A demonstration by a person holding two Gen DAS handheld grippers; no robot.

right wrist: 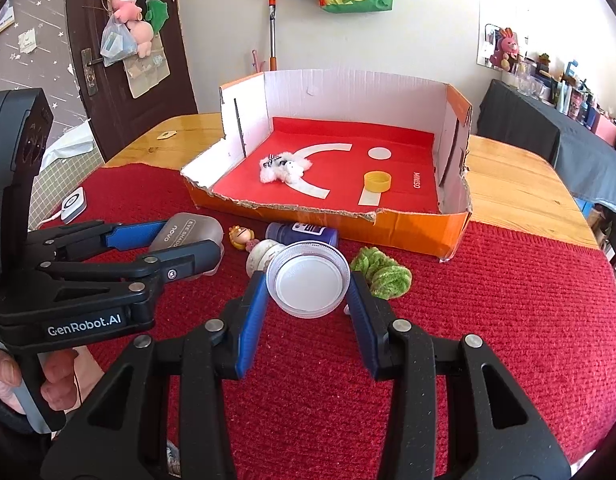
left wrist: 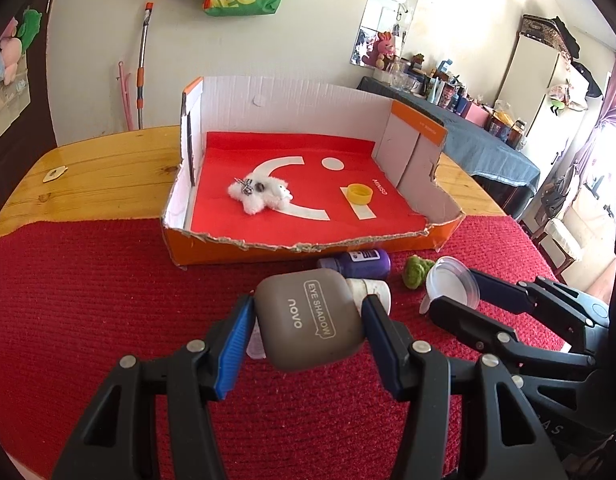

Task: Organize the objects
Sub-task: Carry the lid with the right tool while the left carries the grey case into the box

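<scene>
Two items lay in the box [right wrist: 456, 224]; both grippers pinched another each, eyeshadow case [left wrist: 308, 320] and clear jar [right wrist: 308, 280]; four remained on the near mat.

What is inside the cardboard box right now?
In the cardboard box, on a red liner: a white plush toy and a yellow cap. Whatever lies under the liner is hidden.

Left gripper [left wrist: 308, 320] clamps grey eyeshadow case [left wrist: 308, 320]; orange box [left wrist: 308, 246] beyond holds white plush [left wrist: 259, 194], yellow cap [left wrist: 360, 193].
</scene>
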